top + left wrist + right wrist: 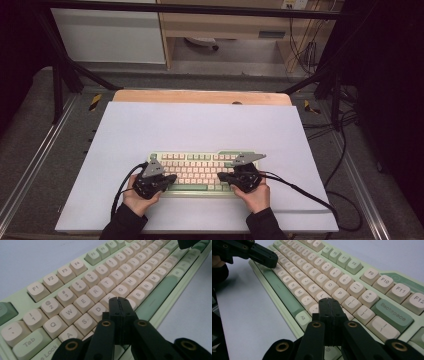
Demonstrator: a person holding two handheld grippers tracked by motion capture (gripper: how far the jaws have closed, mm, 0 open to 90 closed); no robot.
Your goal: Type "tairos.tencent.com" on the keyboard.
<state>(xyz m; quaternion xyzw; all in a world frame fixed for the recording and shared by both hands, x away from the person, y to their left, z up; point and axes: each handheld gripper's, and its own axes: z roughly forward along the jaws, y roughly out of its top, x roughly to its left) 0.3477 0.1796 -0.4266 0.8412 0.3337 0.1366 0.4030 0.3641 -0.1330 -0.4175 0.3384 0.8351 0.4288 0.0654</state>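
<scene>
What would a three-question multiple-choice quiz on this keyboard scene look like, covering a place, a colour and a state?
1. Where does the keyboard lie?
A. on the white sheet
B. on the floor
C. on a shelf

2. What colour is the Backspace key?
A. red
B. green
C. black

3. How do the left gripper's jaws stand?
A. wide open
B. closed on a pen
C. shut together

Answers: 1 A, the sheet surrounds it in the high view. 2 B, it is darker green among cream keys. 3 C, the tips meet with nothing between, above the keys.
</scene>
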